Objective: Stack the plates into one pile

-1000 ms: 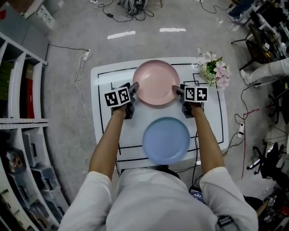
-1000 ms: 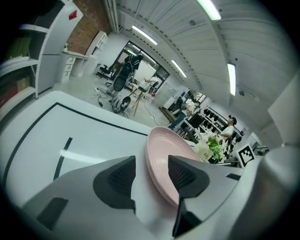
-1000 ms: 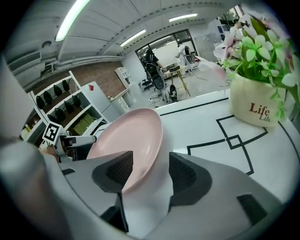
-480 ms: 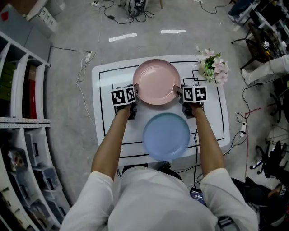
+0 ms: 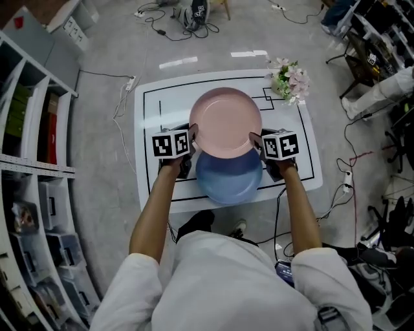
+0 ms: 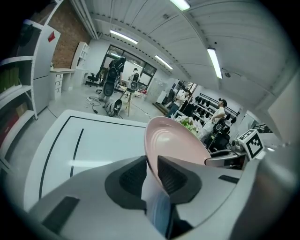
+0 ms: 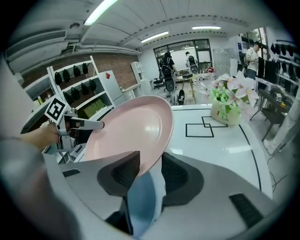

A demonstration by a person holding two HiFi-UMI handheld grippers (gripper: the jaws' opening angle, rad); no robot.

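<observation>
Head view is showing the pink plate (image 5: 225, 123) hanging at the frame's centre, pinched at opposite rims by the left gripper (image 5: 189, 138) and the right gripper (image 5: 256, 141). It is partly overlapping the blue plate (image 5: 229, 176), which is lying just below it on the white table (image 5: 152, 106). Gripping both sides is likely keeping the wide plate steady while it is being carried over the blue one for stacking. Black lines are marking the tabletop, flowers (image 5: 289, 79) are standing at its upper right corner, shelving (image 5: 26, 129) is filling the left edge, and cables (image 5: 162, 16) are trailing over the grey floor at the top.

Left gripper view is showing the left claw clamping the pink plate's (image 6: 173, 140) rim, pads pressing on both faces, with the plate tilting away to the right. A sliver of the blue plate (image 6: 157, 213) is showing below the jaws. The opposite gripper (image 6: 234, 152) is holding the far rim at the right. Beyond the table (image 6: 93, 140), a bright workshop with ceiling lights is stretching back, and a person (image 6: 220, 110) is standing at the right.

Right gripper view is showing the right claw's jaws opening, with the pink plate's (image 7: 131, 131) rim between them and the pads appearing to be touching it. The blue plate (image 7: 140, 201) is lying underneath at the bottom centre. Flowers (image 7: 229, 98) are sitting at the right, and shelving is lining the left wall.
</observation>
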